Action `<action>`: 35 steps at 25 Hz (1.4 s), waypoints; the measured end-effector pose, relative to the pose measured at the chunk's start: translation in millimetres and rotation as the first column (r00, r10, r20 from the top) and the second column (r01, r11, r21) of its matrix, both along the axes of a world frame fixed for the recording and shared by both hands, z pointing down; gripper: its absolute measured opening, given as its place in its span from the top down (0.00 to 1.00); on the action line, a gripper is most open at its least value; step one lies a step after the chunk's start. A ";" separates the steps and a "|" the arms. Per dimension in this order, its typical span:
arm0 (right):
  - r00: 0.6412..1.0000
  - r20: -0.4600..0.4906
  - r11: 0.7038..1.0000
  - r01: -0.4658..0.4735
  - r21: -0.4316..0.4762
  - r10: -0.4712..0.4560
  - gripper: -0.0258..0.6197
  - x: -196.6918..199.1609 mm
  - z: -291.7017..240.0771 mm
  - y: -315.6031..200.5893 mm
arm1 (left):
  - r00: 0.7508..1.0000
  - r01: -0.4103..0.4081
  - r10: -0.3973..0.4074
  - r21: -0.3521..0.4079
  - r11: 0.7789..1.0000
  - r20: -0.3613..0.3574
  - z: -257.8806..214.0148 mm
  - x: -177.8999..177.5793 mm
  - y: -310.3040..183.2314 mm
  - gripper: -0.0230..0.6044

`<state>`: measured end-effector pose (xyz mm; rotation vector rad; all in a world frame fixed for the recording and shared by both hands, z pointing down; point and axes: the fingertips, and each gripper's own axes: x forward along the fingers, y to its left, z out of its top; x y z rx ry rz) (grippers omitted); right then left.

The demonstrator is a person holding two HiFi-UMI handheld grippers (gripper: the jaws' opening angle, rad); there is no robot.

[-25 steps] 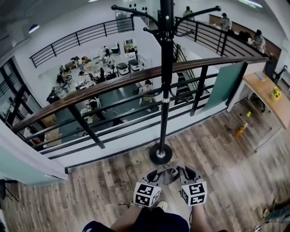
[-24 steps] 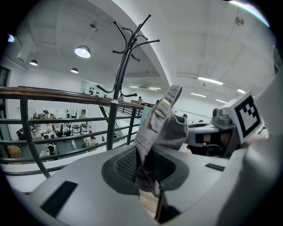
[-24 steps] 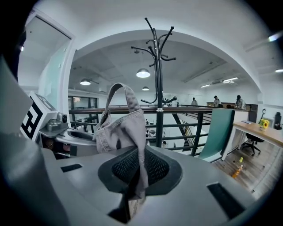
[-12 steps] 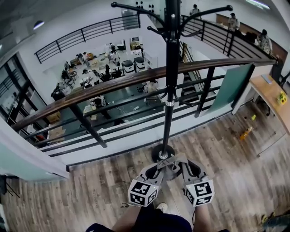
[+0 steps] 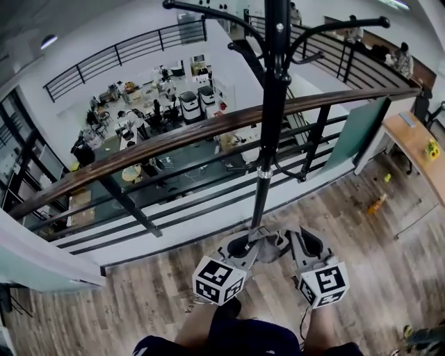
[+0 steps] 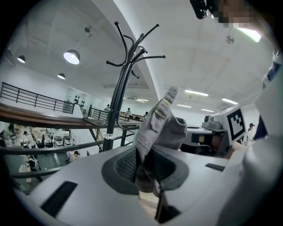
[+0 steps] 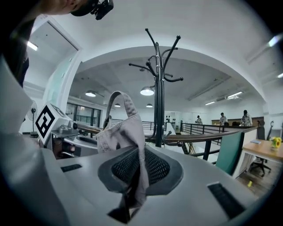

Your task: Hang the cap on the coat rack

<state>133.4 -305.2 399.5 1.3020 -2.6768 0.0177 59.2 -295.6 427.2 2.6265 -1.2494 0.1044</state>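
- Two pinches carry the task's thing. My left gripper (image 5: 243, 252) has its jaws squeezed onto one edge of the grey fabric cap (image 5: 271, 243). My right gripper (image 5: 300, 247) has its jaws squeezed onto the opposite edge, so the cap is slung between them.
- The cap sits low in front of the tall black metal coat rack (image 5: 268, 139), near the rack's round foot and well below its curved hooks (image 5: 208, 10).
- Progress, as I judge it: the cap is picked up and brought to the rack, but it is not yet on any hook. What is left is to raise it to the top of the rack, settle it over one prong and let both grips go.
- Only the head view shows both grippers side by side at the rack's foot. It also shows the dark metal railing with a brown wooden handrail (image 5: 174, 135) just behind the rack, and the grey-brown plank floor (image 5: 361, 229) around it. It does not show the pads meeting the cloth.
- The left gripper view shows fabric wedged between the mesh pads and a seamed panel of the cap (image 6: 161, 128) rising above them. The rack (image 6: 116, 101) stands beyond it.
- The right gripper view shows a curved band of the cap (image 7: 126, 128) arching up, directly in front of the rack (image 7: 160, 88).
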 end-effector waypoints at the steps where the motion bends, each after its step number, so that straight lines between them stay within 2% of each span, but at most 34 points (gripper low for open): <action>1: 1.000 -0.008 1.000 -0.006 0.006 0.006 0.90 -2.6 -5.1 -7.8 | 1.000 -0.005 0.005 0.003 1.000 -0.001 -4.8 -3.5 -10.2 0.88; 7: 0.998 -0.039 0.997 -0.051 0.066 0.053 0.90 -19.7 -38.5 -37.0 | 0.995 -0.093 0.091 0.081 0.992 0.040 -39.5 -17.0 -48.7 0.88; 10: 0.997 -0.012 0.993 -0.078 0.090 0.079 0.90 -22.9 -61.1 -47.4 | 0.992 -0.127 0.125 0.116 0.985 0.027 -65.1 -22.6 -62.9 0.88; 15: 0.993 -0.002 0.979 -0.119 0.167 0.121 0.91 -27.7 -100.0 -55.0 | 0.969 -0.247 0.243 0.162 0.955 0.042 -98.7 -23.6 -67.7 0.88; 22: 0.990 0.004 0.962 -0.138 0.236 0.141 0.91 -25.4 -146.7 -70.4 | 0.987 -0.157 0.160 0.214 0.964 0.002 -147.1 -27.3 -92.4 0.88; 29: 0.992 0.013 0.948 -0.125 0.292 0.127 0.91 -20.2 -198.9 -85.3 | 0.991 -0.091 0.113 0.256 0.962 -0.073 -194.9 -25.6 -107.6 0.88; 35: 0.995 0.038 0.935 -0.102 0.340 0.095 0.91 -24.7 -223.1 -100.4 | 0.993 -0.031 0.061 0.281 0.959 -0.101 -217.8 -32.2 -123.5 0.88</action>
